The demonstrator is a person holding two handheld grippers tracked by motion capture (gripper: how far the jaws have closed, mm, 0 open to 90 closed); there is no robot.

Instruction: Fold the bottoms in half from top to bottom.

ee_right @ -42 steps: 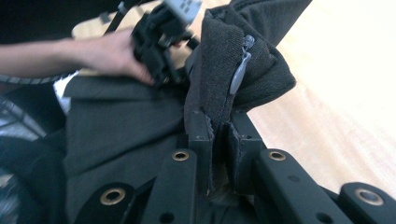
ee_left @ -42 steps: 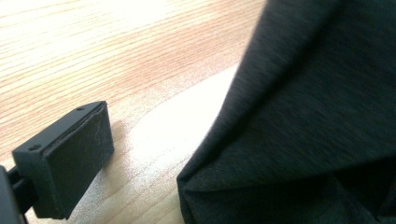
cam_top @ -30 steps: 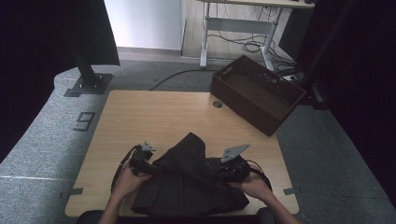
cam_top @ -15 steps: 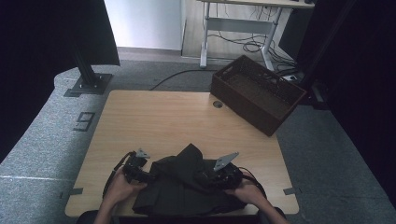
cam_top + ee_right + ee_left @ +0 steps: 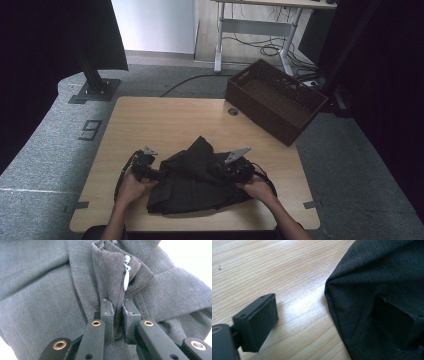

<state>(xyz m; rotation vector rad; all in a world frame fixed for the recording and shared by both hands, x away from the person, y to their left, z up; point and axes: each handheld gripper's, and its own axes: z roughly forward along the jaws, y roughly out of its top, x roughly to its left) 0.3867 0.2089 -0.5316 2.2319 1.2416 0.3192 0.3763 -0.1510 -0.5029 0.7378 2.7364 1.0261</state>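
A dark grey garment lies bunched on the wooden table near its front edge. My right gripper is at the garment's right side. In the right gripper view it is shut on a raised fold of the grey cloth, just below a pale zipper pull. My left gripper is at the garment's left edge. In the left gripper view it stands open: one jaw is over bare wood, the other lies against the cloth, whose corner reaches in between them.
A brown woven basket stands at the table's back right corner, partly over the edge. A black stand base sits on the grey floor beyond the left corner. A small round hole is in the tabletop near the basket.
Both hands have shifted a little. The right gripper has moved left with its fold of cloth, and the garment's raised bunch has followed. The left gripper stays at the cloth's left edge.
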